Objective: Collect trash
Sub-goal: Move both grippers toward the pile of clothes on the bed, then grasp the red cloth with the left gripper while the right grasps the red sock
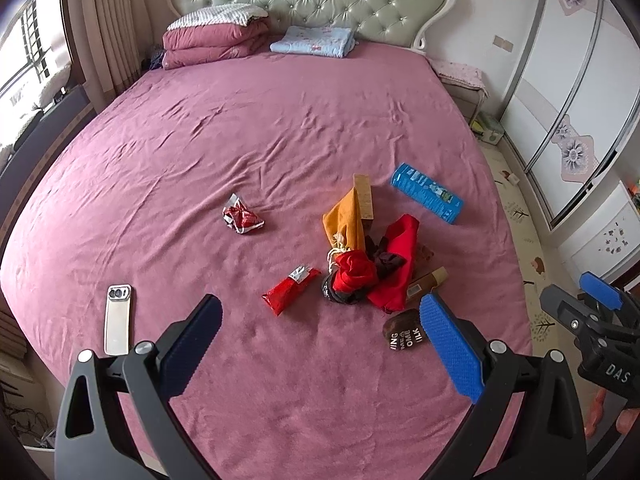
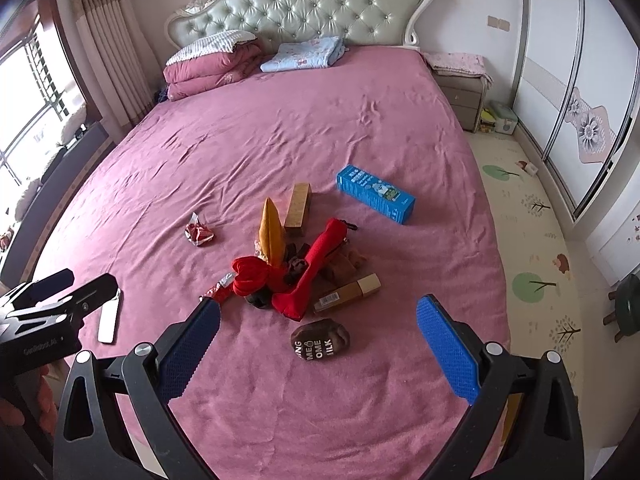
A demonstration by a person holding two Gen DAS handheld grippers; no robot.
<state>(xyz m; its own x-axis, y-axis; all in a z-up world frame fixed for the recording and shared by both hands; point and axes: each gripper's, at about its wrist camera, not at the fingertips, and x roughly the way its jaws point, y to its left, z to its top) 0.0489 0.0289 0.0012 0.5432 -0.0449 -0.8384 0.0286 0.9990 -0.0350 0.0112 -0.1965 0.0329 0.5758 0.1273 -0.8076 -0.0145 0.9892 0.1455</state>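
Litter lies on a pink bed (image 1: 240,128) (image 2: 280,128). A crumpled red wrapper (image 1: 241,219) (image 2: 199,233) rests left of a heap of red, orange and dark cloths (image 1: 362,258) (image 2: 280,264). A red packet (image 1: 290,289) (image 2: 218,291), a blue box (image 1: 426,193) (image 2: 375,193), two tan boxes (image 1: 365,199) (image 2: 347,293) and a brown lettered pouch (image 1: 404,330) (image 2: 320,340) lie around the heap. My left gripper (image 1: 320,320) (image 2: 72,284) hovers open over the bed's near edge. My right gripper (image 2: 318,320) (image 1: 576,296) is open too, above the pouch.
A white phone (image 1: 117,319) (image 2: 109,320) lies on the bed at the near left. Folded blankets (image 1: 212,38) (image 2: 212,66) sit by the headboard. A nightstand (image 2: 460,92), a wardrobe (image 2: 576,92), a patterned floor mat (image 2: 532,240) and a green stool (image 2: 628,312) stand to the right.
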